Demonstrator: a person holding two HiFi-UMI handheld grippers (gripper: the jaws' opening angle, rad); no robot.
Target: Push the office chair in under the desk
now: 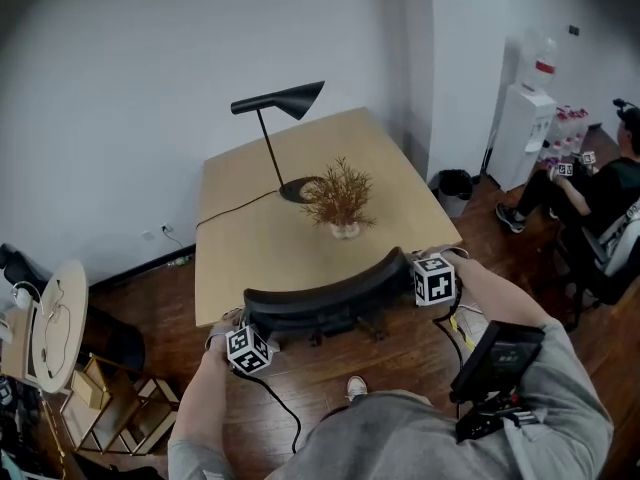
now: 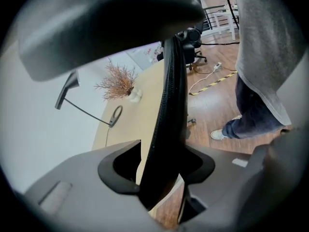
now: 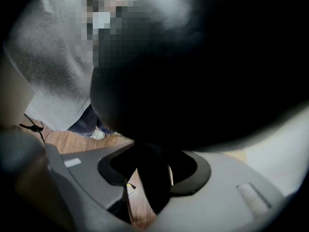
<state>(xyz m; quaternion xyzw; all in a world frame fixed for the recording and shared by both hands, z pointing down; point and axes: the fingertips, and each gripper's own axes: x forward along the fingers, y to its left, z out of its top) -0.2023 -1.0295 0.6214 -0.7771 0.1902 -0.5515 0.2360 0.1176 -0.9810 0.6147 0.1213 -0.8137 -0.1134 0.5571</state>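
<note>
The black office chair (image 1: 325, 293) stands at the near edge of the light wooden desk (image 1: 370, 148), its curved backrest facing me. My left gripper (image 1: 250, 330) is at the backrest's left end and my right gripper (image 1: 414, 271) at its right end. In the left gripper view the backrest's thin edge (image 2: 169, 105) runs between the jaws of the left gripper (image 2: 161, 168), with a gap on the left side. In the right gripper view the dark backrest (image 3: 203, 71) fills most of the picture; the right gripper (image 3: 153, 170) straddles its edge with gaps on both sides.
On the desk are a black lamp (image 1: 275, 118) and a dried plant in a small pot (image 1: 340, 200). A bin (image 1: 454, 188) and a water dispenser (image 1: 520, 133) stand at the right wall. A seated person (image 1: 600, 183) is at far right. A wooden shelf (image 1: 110, 408) is lower left.
</note>
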